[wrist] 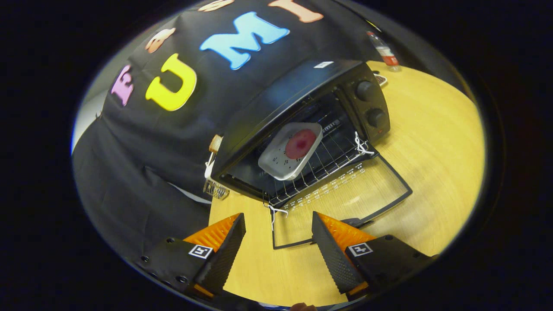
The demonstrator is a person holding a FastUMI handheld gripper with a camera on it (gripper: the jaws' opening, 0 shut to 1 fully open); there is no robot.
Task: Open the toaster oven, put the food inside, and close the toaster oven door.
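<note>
Hand-held gripper (278, 242) spread wide above desk (432, 142), holding nothing; beyond, toaster oven (302, 108) open, food tray (290, 151) on its rack.

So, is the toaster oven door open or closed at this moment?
Open. The door lies folded down flat on the table, just ahead of the open gripper, and the tray sits on the rack inside.

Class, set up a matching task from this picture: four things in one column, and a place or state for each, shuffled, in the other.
1. toaster oven door
2. tray of food
3. gripper
4. bottle

A. on the rack inside the oven
B. folded down flat, open
C. at the table's far edge, behind the oven
D. fingers apart, holding nothing

Pairs: 1-B, 2-A, 3-D, 4-C
</note>
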